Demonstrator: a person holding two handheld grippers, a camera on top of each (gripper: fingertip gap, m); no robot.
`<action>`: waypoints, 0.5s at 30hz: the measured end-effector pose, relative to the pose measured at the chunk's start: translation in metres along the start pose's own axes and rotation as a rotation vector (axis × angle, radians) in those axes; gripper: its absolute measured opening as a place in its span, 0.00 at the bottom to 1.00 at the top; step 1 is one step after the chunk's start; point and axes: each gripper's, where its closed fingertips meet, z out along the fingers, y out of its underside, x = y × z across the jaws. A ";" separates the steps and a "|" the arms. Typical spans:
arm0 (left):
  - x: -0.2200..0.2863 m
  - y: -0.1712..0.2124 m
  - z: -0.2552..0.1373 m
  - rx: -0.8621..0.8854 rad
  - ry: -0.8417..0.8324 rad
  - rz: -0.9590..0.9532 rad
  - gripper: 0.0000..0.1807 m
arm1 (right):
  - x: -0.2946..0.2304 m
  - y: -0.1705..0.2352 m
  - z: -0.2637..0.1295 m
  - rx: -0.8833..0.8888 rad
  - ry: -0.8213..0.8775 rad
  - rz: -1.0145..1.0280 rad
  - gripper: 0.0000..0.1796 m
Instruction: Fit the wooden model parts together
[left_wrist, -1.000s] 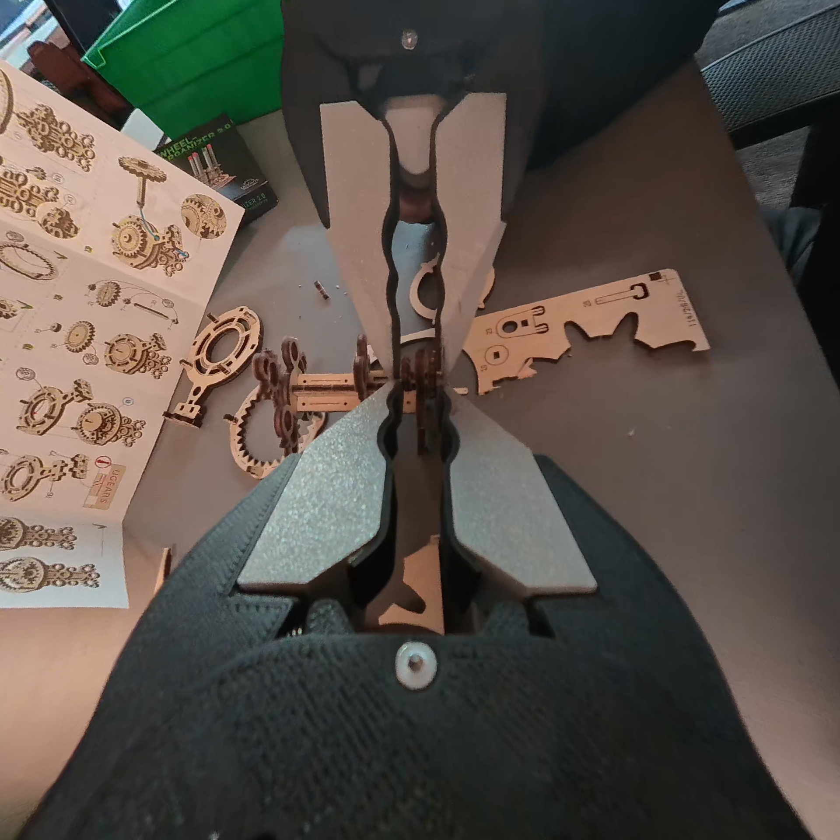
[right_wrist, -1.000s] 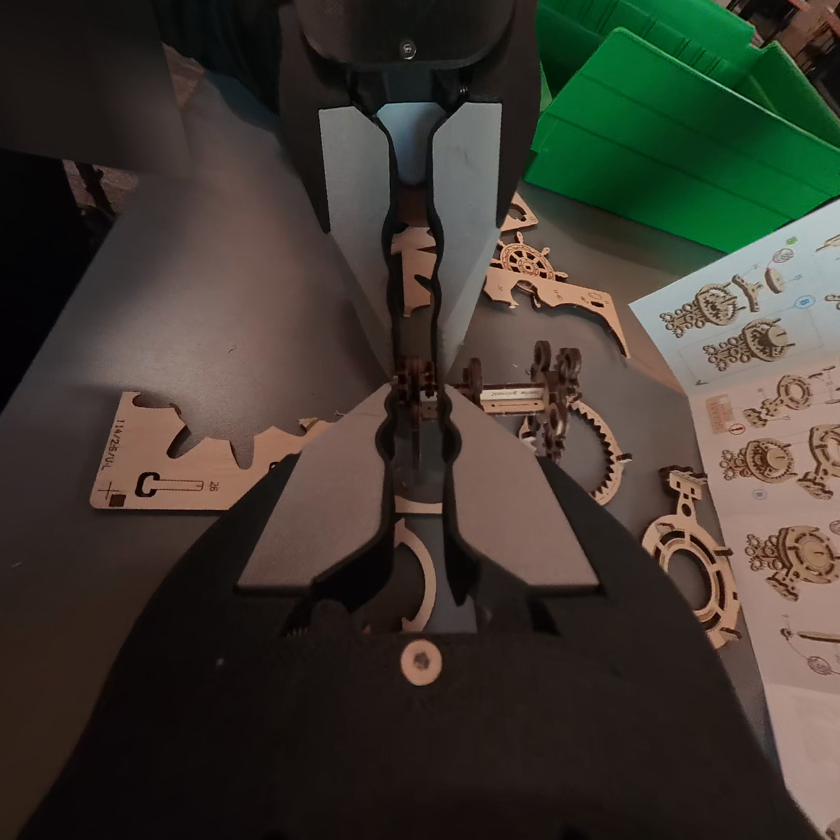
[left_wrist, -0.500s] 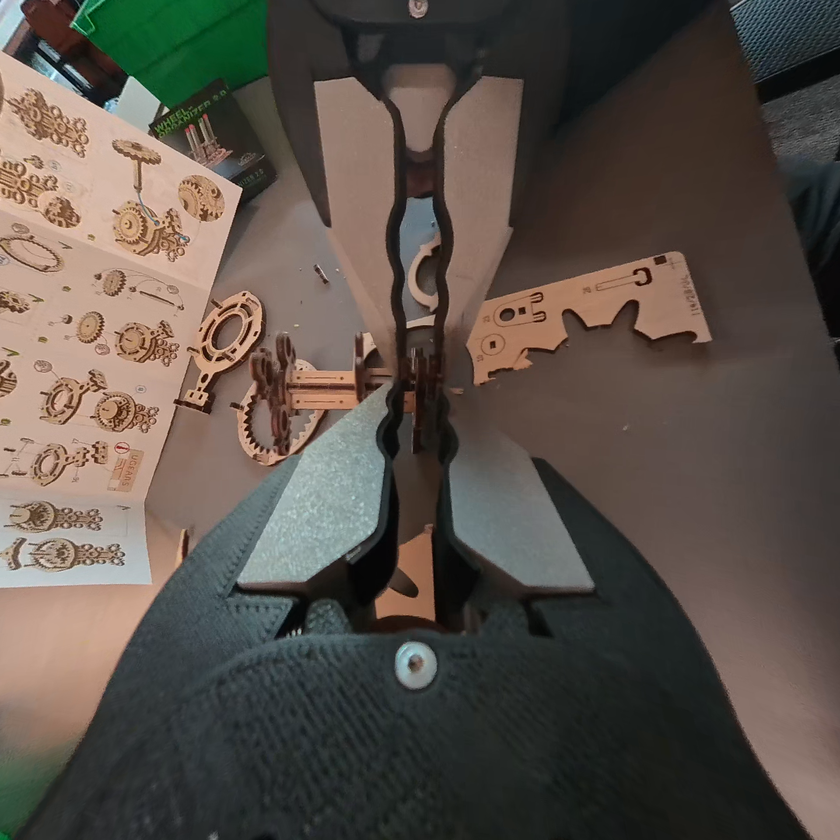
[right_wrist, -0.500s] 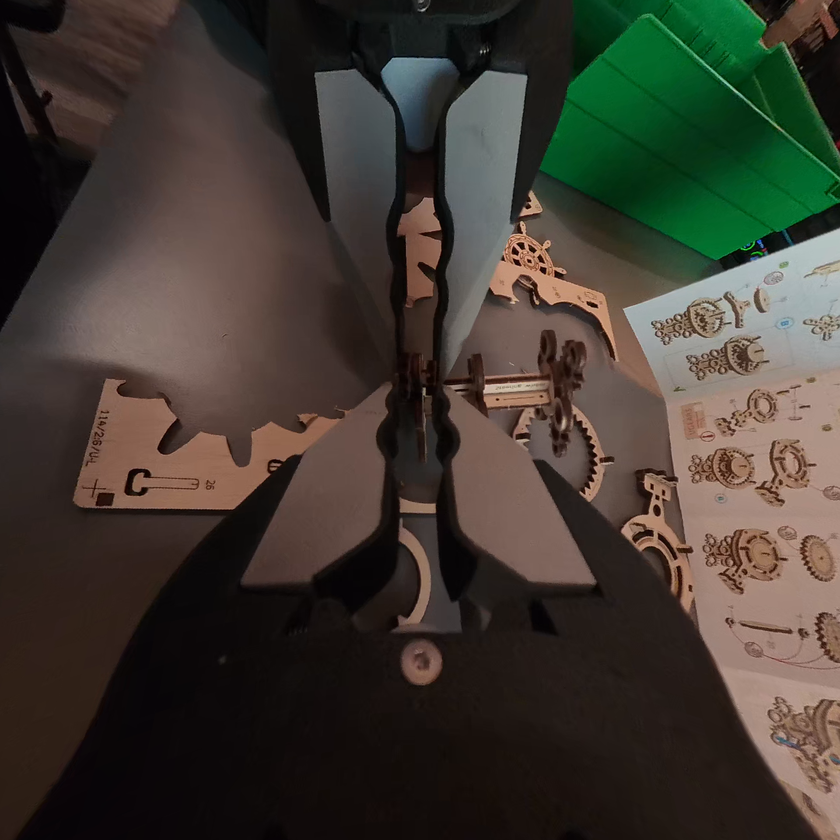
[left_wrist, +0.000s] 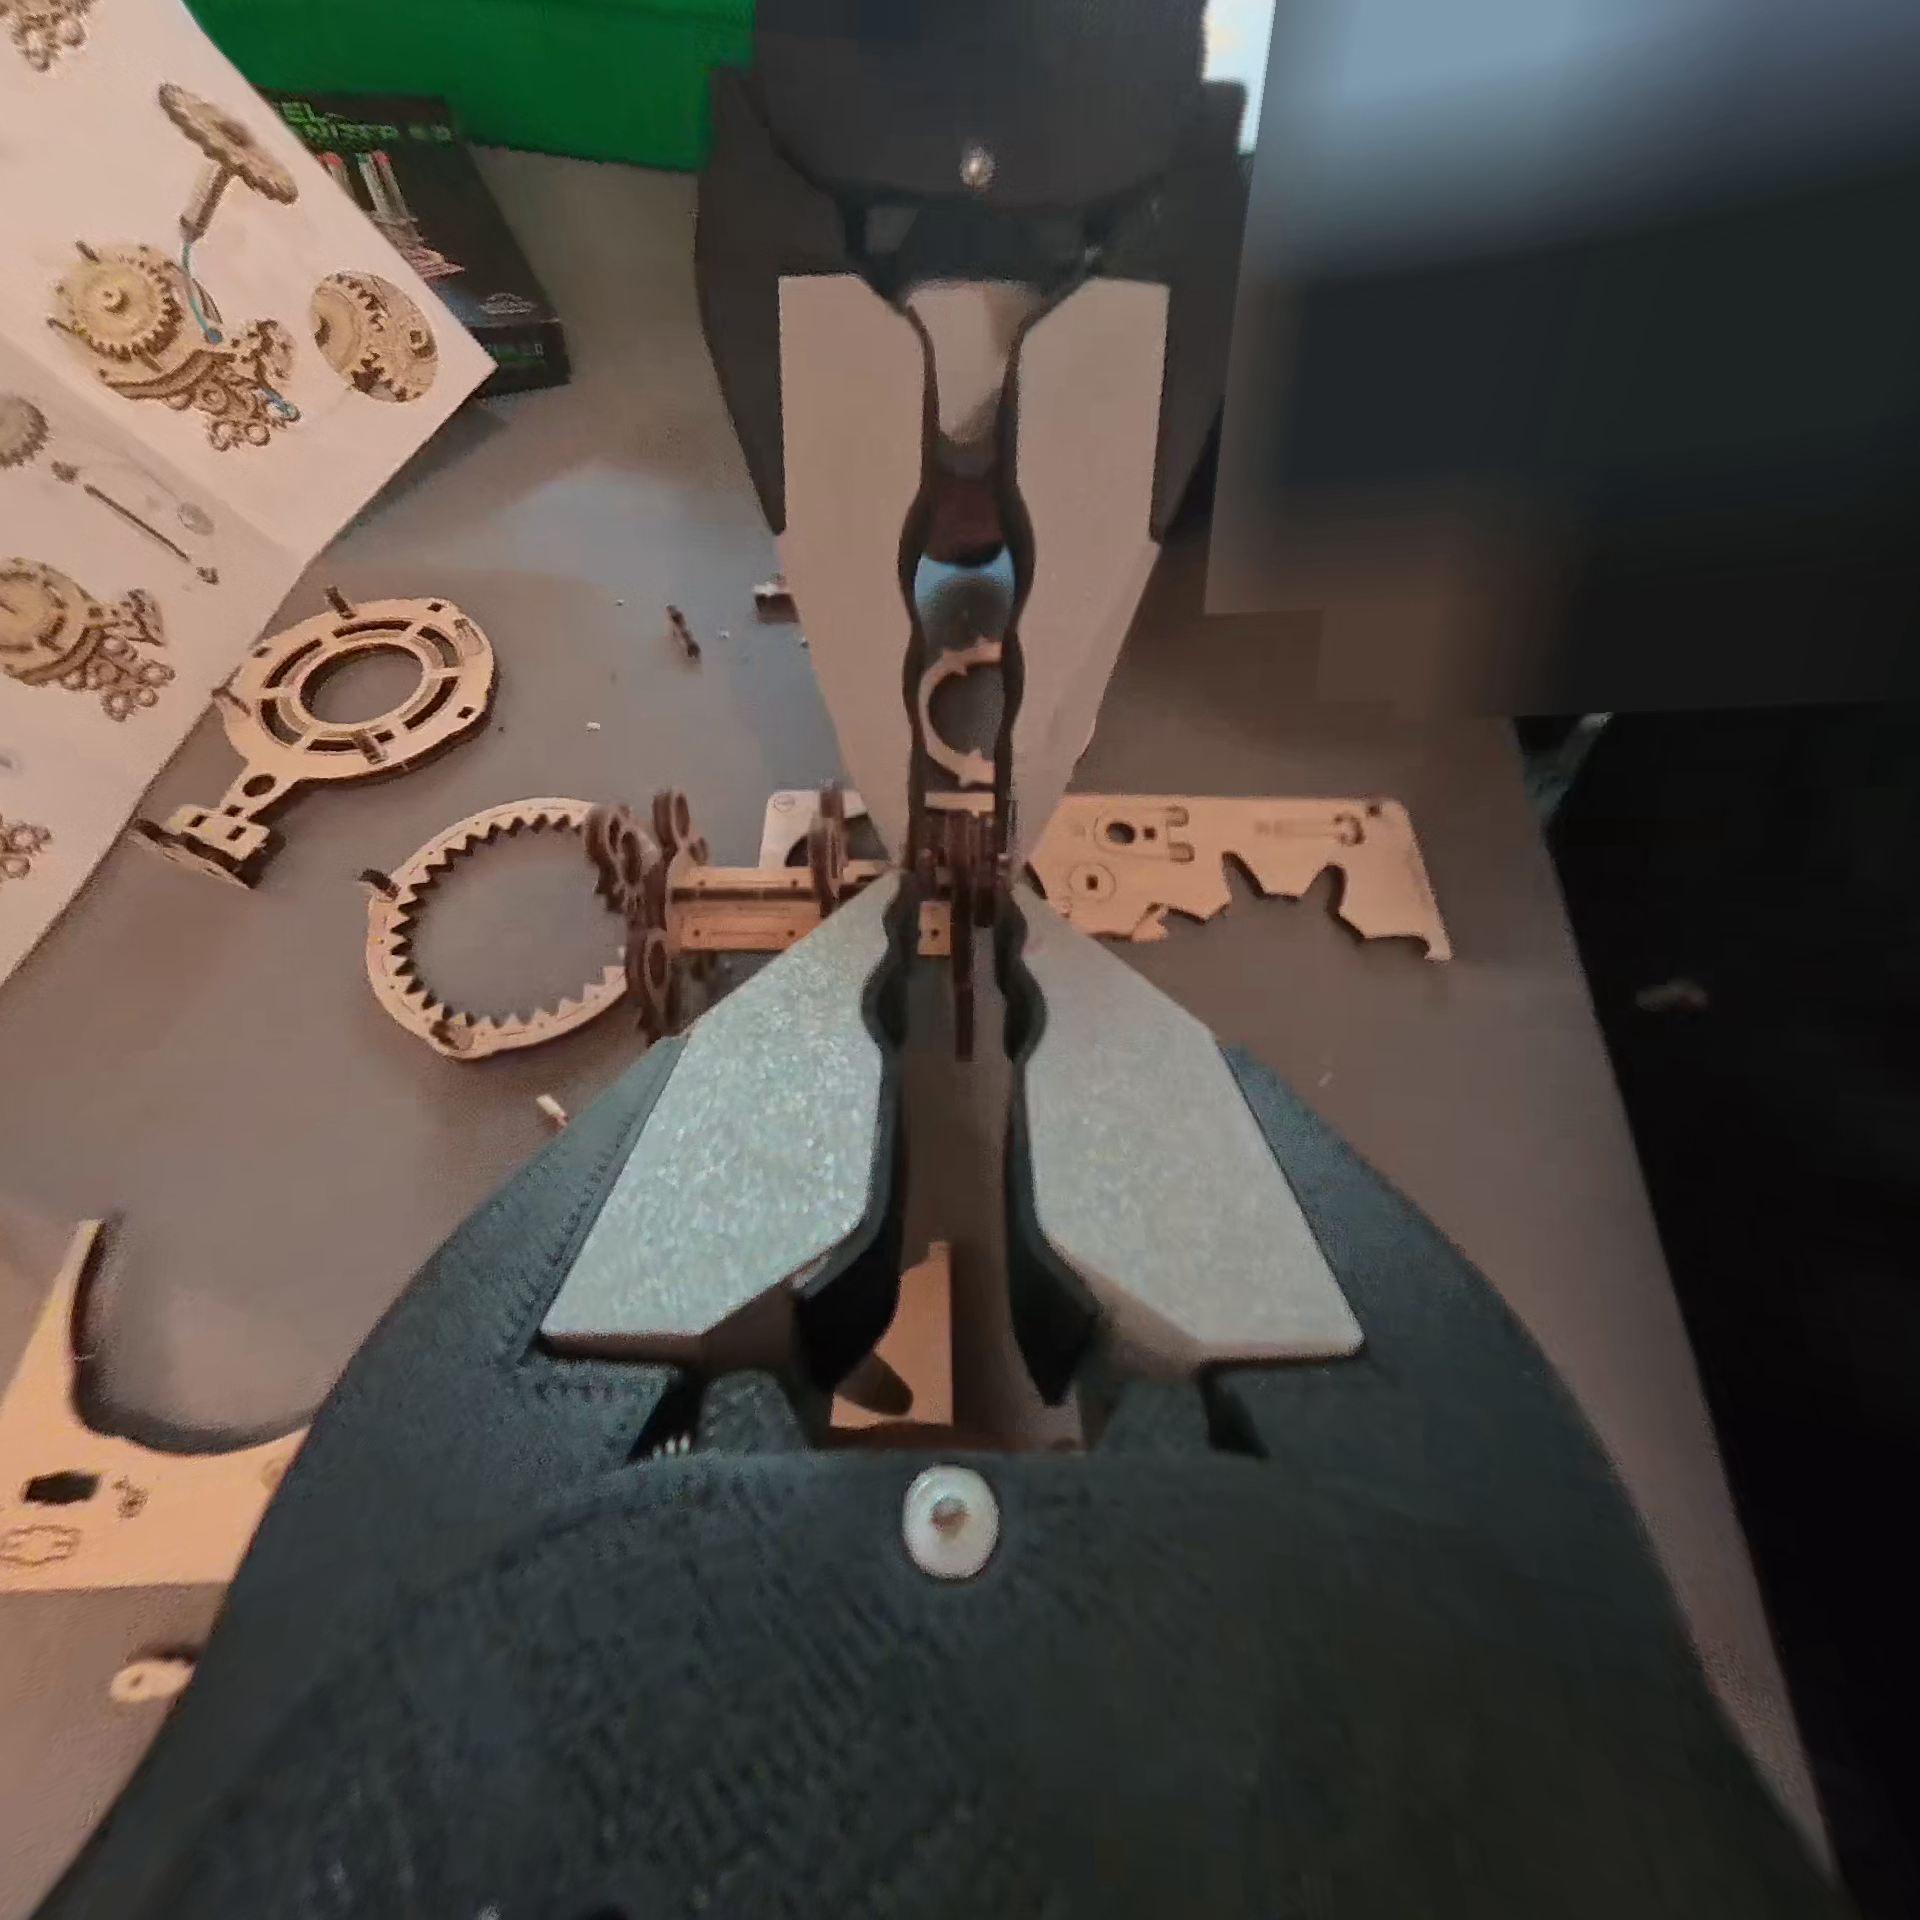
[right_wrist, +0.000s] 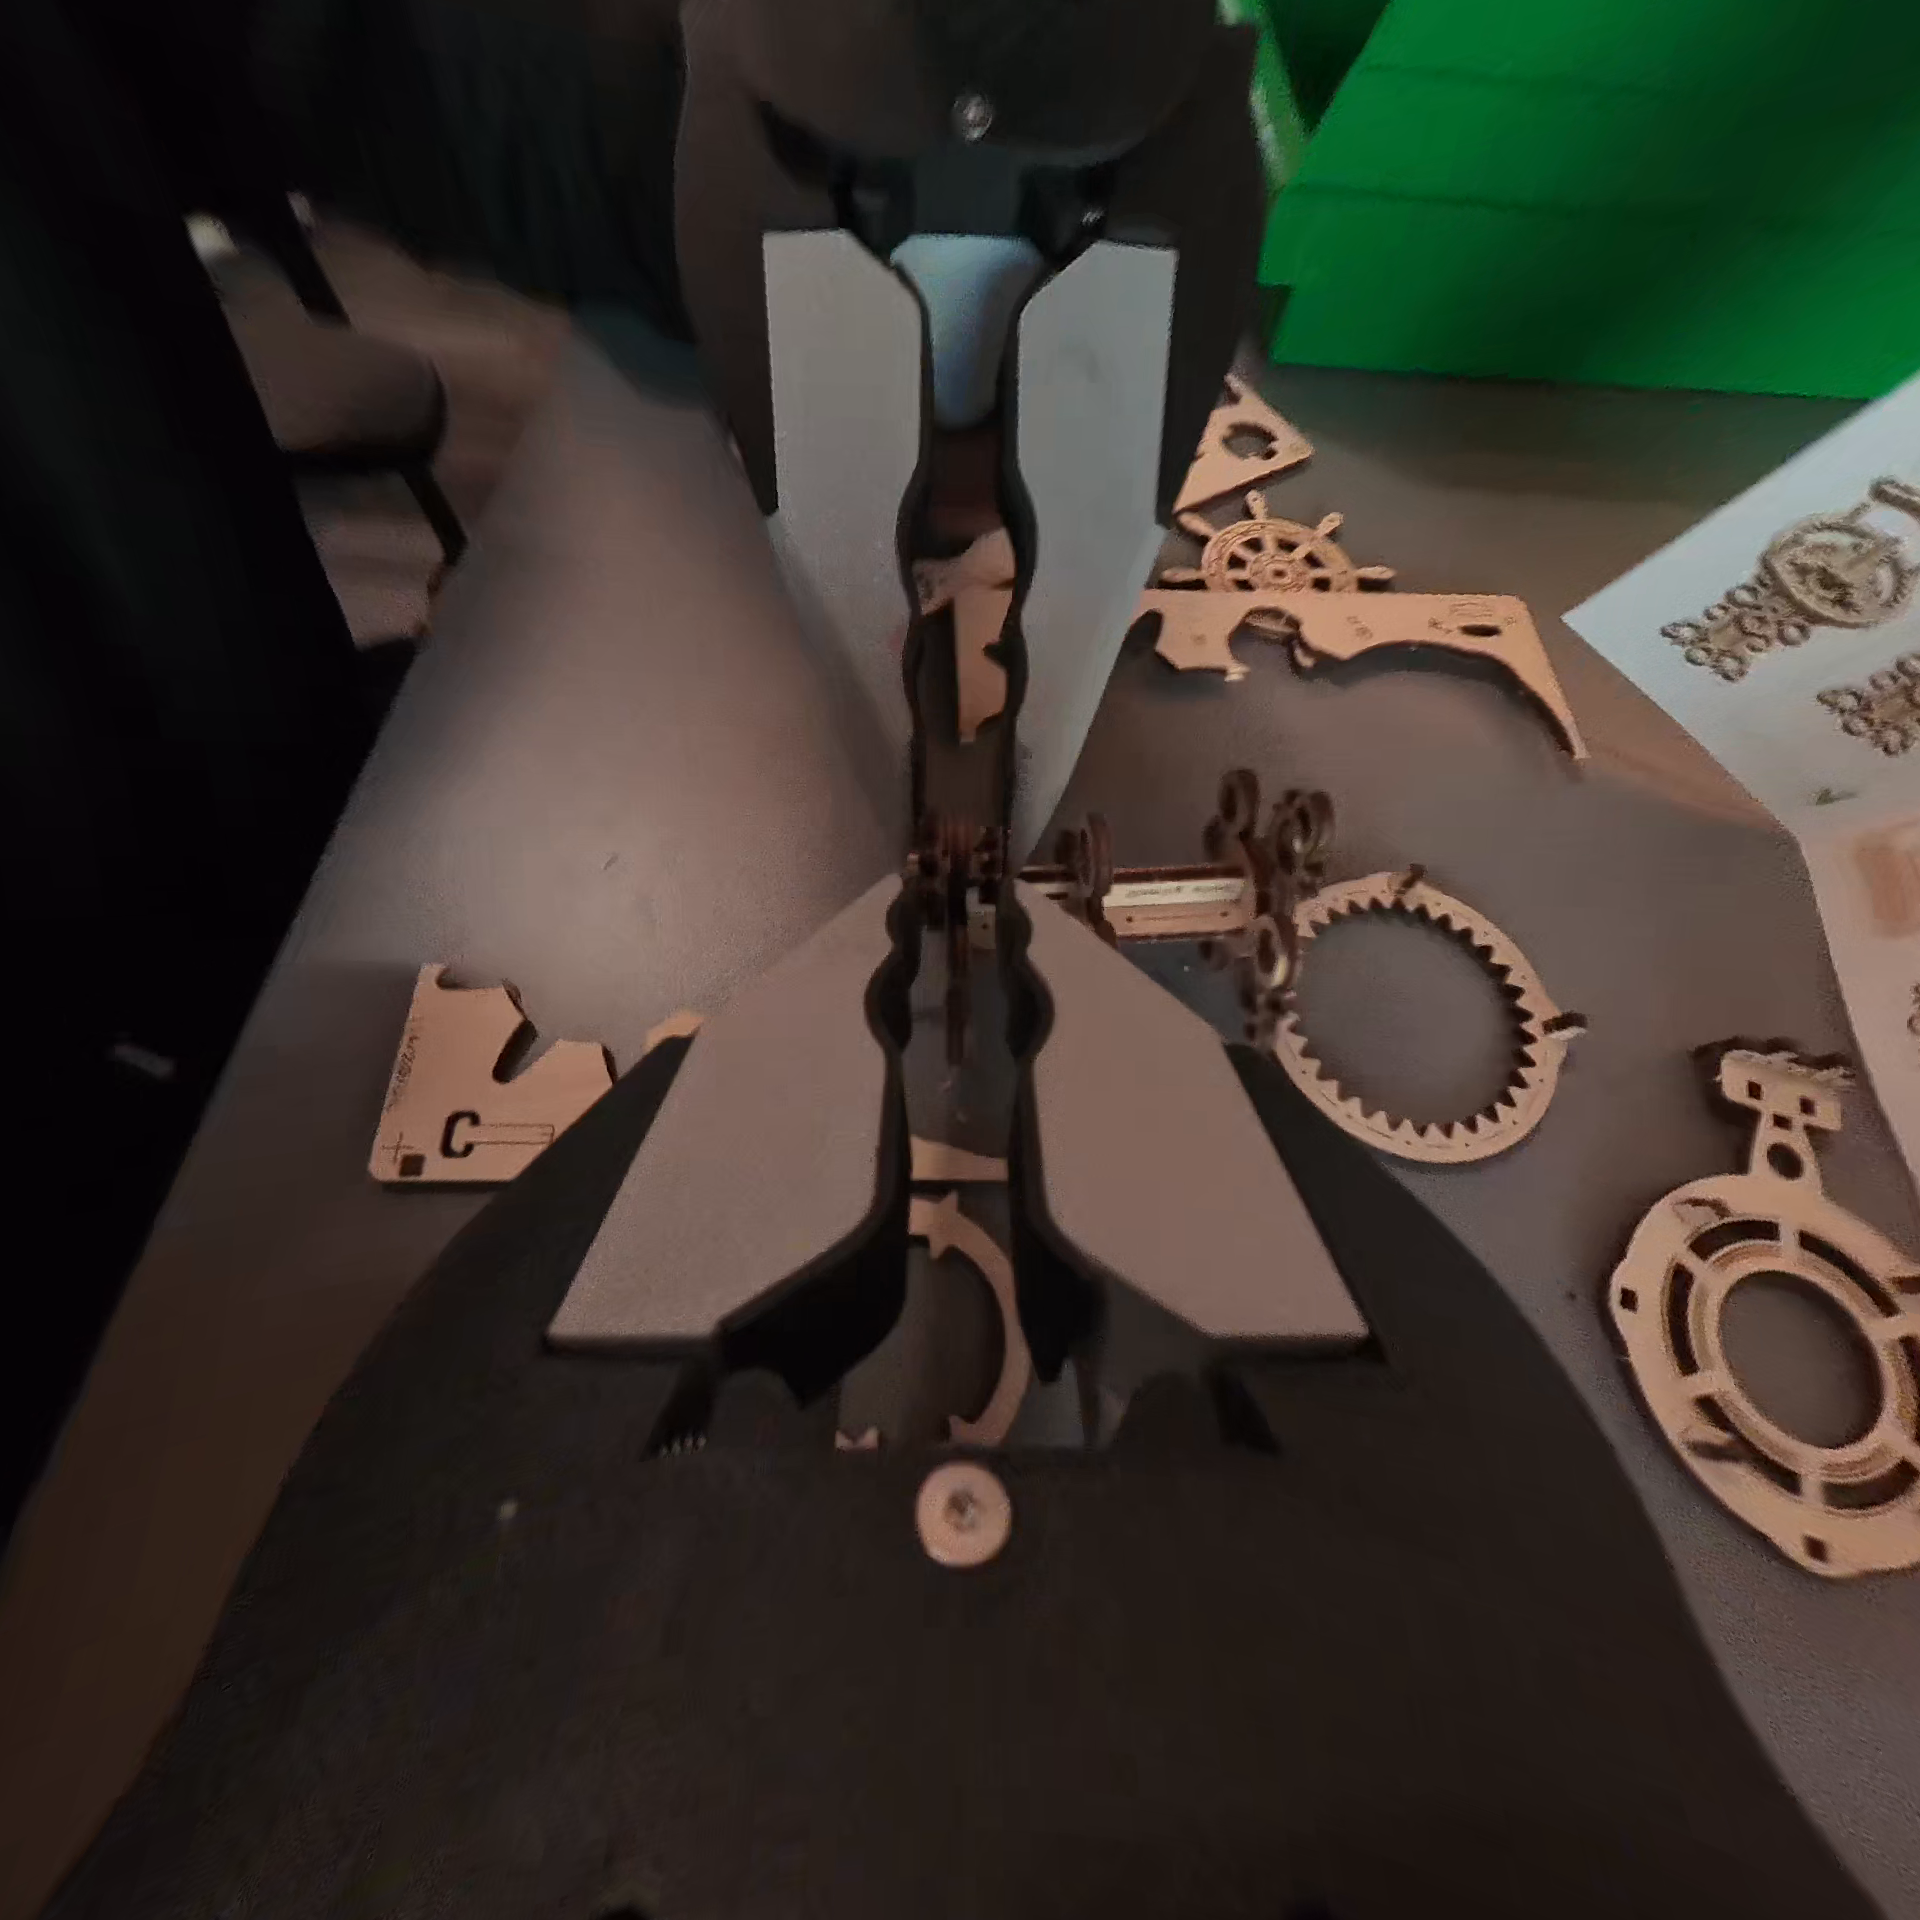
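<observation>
A wooden axle assembly (left_wrist: 738, 909) with dark gear discs hangs just above the grey table (left_wrist: 1299, 1091). My left gripper (left_wrist: 951, 899) is shut on the discs at its end. My right gripper (right_wrist: 956, 894) comes from the opposite side and is shut on the same end, tip to tip with the left one. In the right wrist view the axle (right_wrist: 1174, 894) sticks out to the right. A toothed wooden ring (left_wrist: 499, 925) (right_wrist: 1423, 1018) lies under the axle's far end. A round slotted frame part (left_wrist: 353, 696) (right_wrist: 1787, 1340) lies beside it.
An instruction sheet (left_wrist: 156, 364) (right_wrist: 1818, 623) and a black box (left_wrist: 457, 239) lie near a green bin (left_wrist: 468, 62) (right_wrist: 1610, 187). Cut-out plywood sheets (left_wrist: 1247, 873) (right_wrist: 468, 1091) (right_wrist: 1351, 613) lie around. The table edge (left_wrist: 1558, 935) drops off close by. My two grippers' fingertips are within a few centimetres of each other.
Both grippers stay clamped tip to tip on the assembly. They have shifted together, closer over the ring and frame part, and the background has slid in both views.
</observation>
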 end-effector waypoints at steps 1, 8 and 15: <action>0.000 -0.004 -0.001 0.020 0.029 -0.038 0.06 | 0.002 -0.003 -0.002 0.034 -0.036 0.060 0.06; -0.024 0.004 -0.007 -0.010 -0.048 -0.070 0.15 | 0.022 -0.015 -0.021 0.259 -0.253 0.579 0.06; -0.018 -0.003 -0.001 -0.002 -0.044 -0.101 0.01 | 0.033 -0.019 -0.024 0.364 -0.348 0.835 0.07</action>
